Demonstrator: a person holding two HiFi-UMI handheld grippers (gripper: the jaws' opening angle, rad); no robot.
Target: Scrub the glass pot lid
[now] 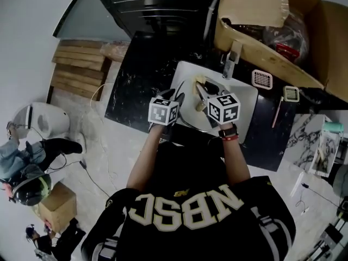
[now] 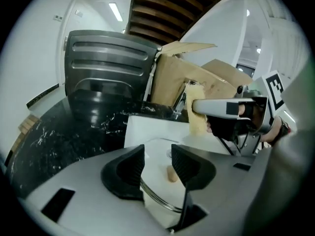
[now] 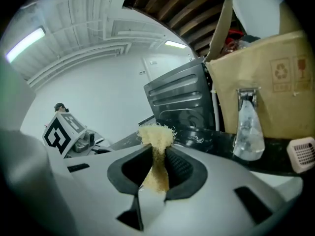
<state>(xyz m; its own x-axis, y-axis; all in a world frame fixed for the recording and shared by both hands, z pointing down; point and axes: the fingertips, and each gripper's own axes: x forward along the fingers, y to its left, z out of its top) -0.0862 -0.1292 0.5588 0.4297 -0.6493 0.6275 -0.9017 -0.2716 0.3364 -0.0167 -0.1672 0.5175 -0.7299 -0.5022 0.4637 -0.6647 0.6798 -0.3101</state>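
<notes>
The glass pot lid (image 2: 158, 193), with a metal rim and a small tan knob (image 2: 172, 173), lies over the white sink (image 1: 246, 99). In the left gripper view it shows between the jaws of my left gripper (image 2: 156, 162), which stand apart with their pads clear of the glass. My right gripper (image 3: 158, 162) is shut on a yellowish fibrous scrub sponge (image 3: 156, 146). It holds the sponge (image 2: 195, 114) upright above the sink, to the right of the lid and a little beyond it. In the head view both marker cubes hover over the sink, left (image 1: 163, 111) and right (image 1: 224, 107).
A black marbled counter (image 1: 136, 86) surrounds the sink. The faucet (image 1: 231, 58) stands at its far edge, with an open cardboard box (image 1: 272, 20) right behind it. A dark ribbed appliance (image 1: 157, 4) sits at the back left. Two small strainers (image 1: 262, 79) lie right of the sink.
</notes>
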